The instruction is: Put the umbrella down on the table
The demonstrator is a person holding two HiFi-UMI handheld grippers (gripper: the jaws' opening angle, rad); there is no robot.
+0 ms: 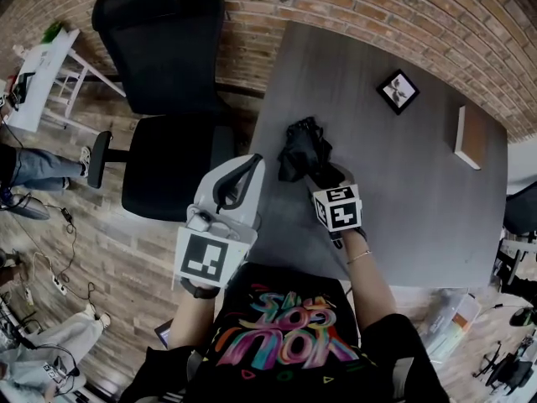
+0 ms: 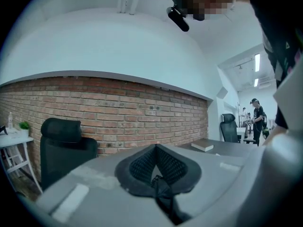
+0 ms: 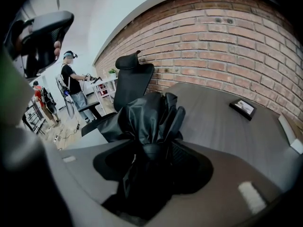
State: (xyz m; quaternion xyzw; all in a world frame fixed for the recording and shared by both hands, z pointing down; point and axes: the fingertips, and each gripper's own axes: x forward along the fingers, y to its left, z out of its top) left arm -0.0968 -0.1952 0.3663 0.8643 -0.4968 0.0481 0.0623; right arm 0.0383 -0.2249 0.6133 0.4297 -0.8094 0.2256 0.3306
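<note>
The umbrella (image 1: 302,147) points straight out from my right gripper (image 1: 323,175) — long axis between its wide, released jaws — over the surface (image 1: 419,183); left gripper (image 1: 239,175) clenched.

The dark grey table (image 1: 403,183), its top streaked with a wood grain, carries a small black-framed picture (image 1: 398,90) lying flat near its far edge, and a closed book (image 1: 472,137) with a brown cover and pale page edges well apart from it towards the right side. A folded black umbrella (image 1: 304,148) is over the near left part of the top, though whether its bunched cloth rests on the surface cannot be told
</note>
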